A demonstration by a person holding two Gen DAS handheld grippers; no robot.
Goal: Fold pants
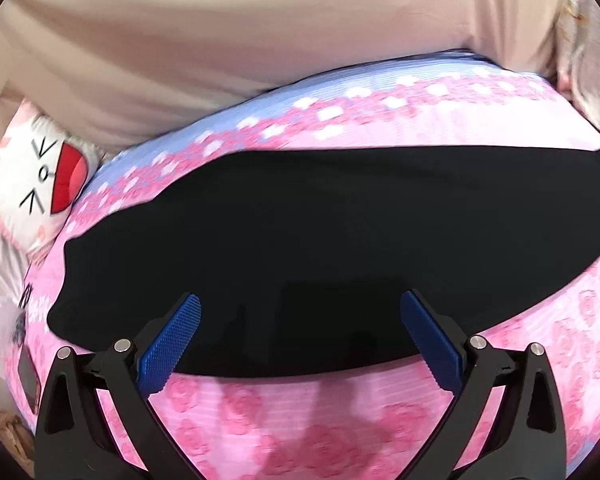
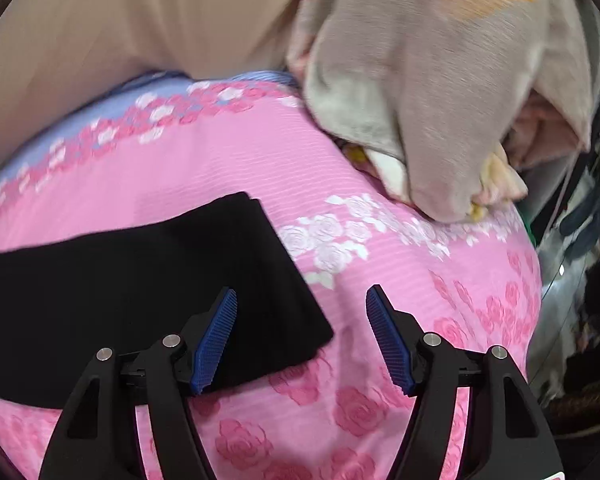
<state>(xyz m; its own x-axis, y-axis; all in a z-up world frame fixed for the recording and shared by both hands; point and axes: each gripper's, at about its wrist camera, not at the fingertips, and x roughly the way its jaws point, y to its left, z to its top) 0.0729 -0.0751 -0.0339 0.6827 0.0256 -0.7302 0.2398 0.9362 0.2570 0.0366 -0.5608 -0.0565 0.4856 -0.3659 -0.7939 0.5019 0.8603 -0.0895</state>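
Note:
The black pants (image 1: 320, 240) lie flat as a long folded band across a pink rose-print bedsheet (image 1: 300, 420). My left gripper (image 1: 300, 300) is open and empty, its blue pads above the near edge of the pants. In the right wrist view the right end of the pants (image 2: 160, 280) shows a layered folded edge. My right gripper (image 2: 302, 296) is open and empty, hovering over the pants' right corner, its left finger over the cloth and its right finger over bare bedsheet (image 2: 380, 380).
A beige cover (image 1: 220, 40) lies along the far side. A cat-face pillow (image 1: 48, 176) sits at the far left. A bunched grey blanket (image 2: 440, 100) lies at the far right of the bed, with clutter (image 2: 580, 280) beyond the bed's right edge.

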